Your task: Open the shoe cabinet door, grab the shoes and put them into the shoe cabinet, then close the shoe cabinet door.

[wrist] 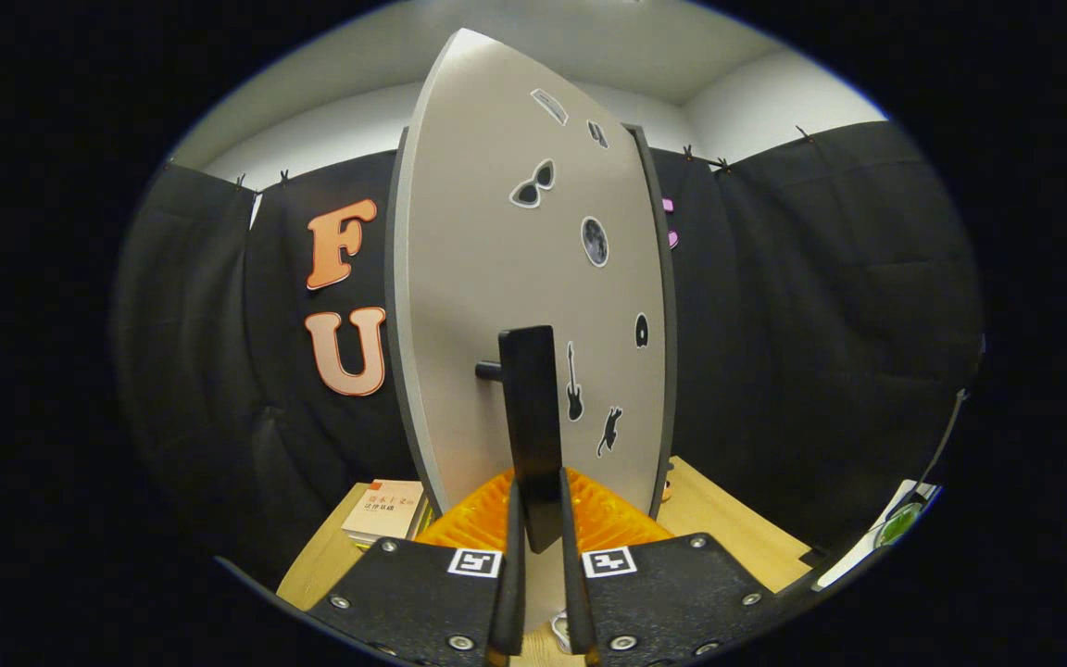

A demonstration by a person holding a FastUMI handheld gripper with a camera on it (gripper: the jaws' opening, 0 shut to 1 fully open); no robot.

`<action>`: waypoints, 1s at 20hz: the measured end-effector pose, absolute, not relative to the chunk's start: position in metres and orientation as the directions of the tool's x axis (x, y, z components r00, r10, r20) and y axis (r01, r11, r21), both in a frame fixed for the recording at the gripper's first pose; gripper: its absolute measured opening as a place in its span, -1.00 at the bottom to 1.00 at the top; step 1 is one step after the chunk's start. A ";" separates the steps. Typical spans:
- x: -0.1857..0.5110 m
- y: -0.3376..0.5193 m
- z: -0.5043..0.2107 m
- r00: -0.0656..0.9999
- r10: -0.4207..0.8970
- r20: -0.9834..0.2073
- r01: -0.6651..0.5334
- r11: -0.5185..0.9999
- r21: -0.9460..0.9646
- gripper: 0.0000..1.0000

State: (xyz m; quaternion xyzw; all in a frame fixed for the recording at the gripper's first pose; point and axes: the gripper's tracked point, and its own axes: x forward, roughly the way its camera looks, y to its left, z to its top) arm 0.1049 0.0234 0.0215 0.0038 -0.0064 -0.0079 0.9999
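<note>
Clamping the handle [532, 417] between both fingers, our gripper [541, 556] is nearly closed, its fingers pressed on the handle's lower end. The handle stands upright on a short peg off the door [487, 278], which we see swung edge-on, pale, with small stickers on its face. Below the door lies a wooden table [728, 528]. Left of the door's foot rests a book [385, 509]; black cloth walls stand behind the door, white ceiling above.
</note>
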 end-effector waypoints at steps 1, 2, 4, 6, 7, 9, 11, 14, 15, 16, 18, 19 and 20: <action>0.105 0.019 0.023 1.000 -0.028 0.013 0.028 1.000 0.008 -0.67; 0.103 0.014 0.023 0.999 -0.039 0.011 0.039 0.999 0.011 -0.70; 0.099 0.002 0.021 0.998 -0.061 0.009 0.061 0.998 0.013 -0.70; 0.091 -0.018 0.020 0.995 -0.100 0.013 0.100 0.995 0.008 -0.70; 0.085 -0.032 0.019 0.993 -0.118 0.017 0.118 0.993 0.008 -0.70; 0.075 -0.053 0.015 0.991 -0.136 0.008 0.136 0.991 0.011 -0.70; 0.075 -0.070 0.012 0.987 -0.158 0.003 0.158 0.987 0.018 -0.70; 0.074 -0.099 0.010 0.980 -0.201 -0.001 0.201 0.980 0.004 -0.71; 0.073 -0.106 0.008 0.977 -0.212 -0.006 0.212 0.977 0.003 -0.71; 0.072 -0.114 0.006 0.976 -0.217 -0.007 0.217 0.976 0.002 -0.71; 0.070 -0.129 0.007 0.974 -0.226 -0.007 0.226 0.974 0.015 -0.71; 0.069 -0.137 0.006 0.971 -0.239 -0.012 0.240 0.971 0.020 -0.71; 0.066 -0.145 0.008 0.967 -0.254 -0.008 0.254 0.967 0.016 -0.72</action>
